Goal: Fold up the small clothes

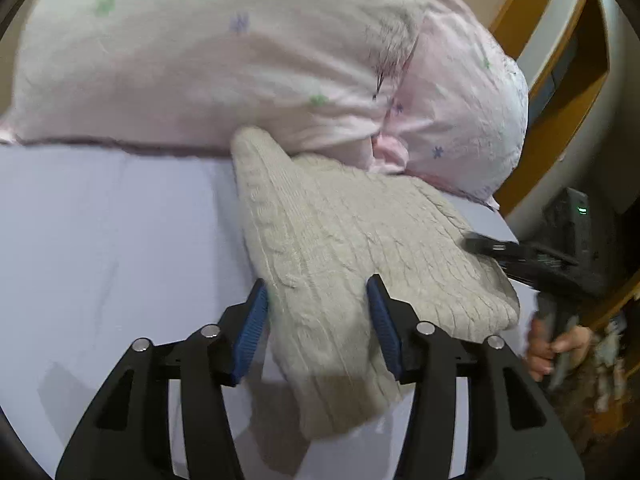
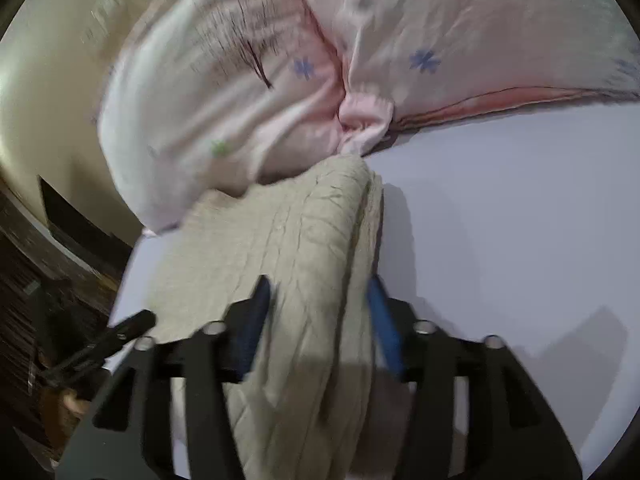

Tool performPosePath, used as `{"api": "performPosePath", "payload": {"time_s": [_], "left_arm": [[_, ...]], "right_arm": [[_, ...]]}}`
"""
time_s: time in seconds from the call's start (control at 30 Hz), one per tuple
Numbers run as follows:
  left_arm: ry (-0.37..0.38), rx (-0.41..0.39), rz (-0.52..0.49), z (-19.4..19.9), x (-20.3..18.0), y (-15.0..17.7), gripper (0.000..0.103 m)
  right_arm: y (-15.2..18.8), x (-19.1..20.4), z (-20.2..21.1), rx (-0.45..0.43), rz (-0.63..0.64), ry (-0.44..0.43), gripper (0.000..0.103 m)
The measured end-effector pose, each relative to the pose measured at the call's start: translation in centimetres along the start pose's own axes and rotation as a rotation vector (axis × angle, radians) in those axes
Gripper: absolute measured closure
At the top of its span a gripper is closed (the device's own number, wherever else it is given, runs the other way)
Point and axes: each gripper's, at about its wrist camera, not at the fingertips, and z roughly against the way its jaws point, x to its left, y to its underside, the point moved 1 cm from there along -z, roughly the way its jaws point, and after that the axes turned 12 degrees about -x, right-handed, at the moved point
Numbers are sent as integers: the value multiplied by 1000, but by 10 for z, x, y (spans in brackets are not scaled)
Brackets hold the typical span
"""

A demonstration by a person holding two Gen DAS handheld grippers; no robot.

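A beige cable-knit sweater point(image 1: 340, 240) lies on the pale lilac bed sheet point(image 1: 100, 240), its far end touching the pink pillows. My left gripper point(image 1: 318, 300) is open, its blue pads on either side of a folded part of the knit. In the right wrist view the sweater point(image 2: 296, 248) is bunched and draped between the blue pads of my right gripper point(image 2: 320, 300), which is open around it. The other gripper point(image 1: 520, 252) shows at the sweater's right edge, and in the right wrist view the left gripper point(image 2: 128, 328) shows at lower left.
Two pink flowered pillows point(image 1: 240, 60) lie across the head of the bed, also in the right wrist view point(image 2: 240, 80). The sheet point(image 2: 520, 220) stretches to the right. The bed edge, a wooden frame point(image 1: 560, 80) and dark floor lie to the side.
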Motion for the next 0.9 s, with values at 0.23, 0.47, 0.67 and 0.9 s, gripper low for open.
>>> {"api": "performPosePath", "payload": {"time_s": [0.23,0.47,0.67,0.9], "left_arm": [[111,-6,-166,10,-63,21,51],[42,7,-110,27,-51,36,44],[-259,42,-182,36,-50,62,1],[-375,172,-215,1,-43,79,1]], "right_arm": [[29,7,30,19,118,95,95],[44,24,59,-73,164,97,37],[86,61,90,-125,314,136,2],[115,67,31,40,364,368,2]]}}
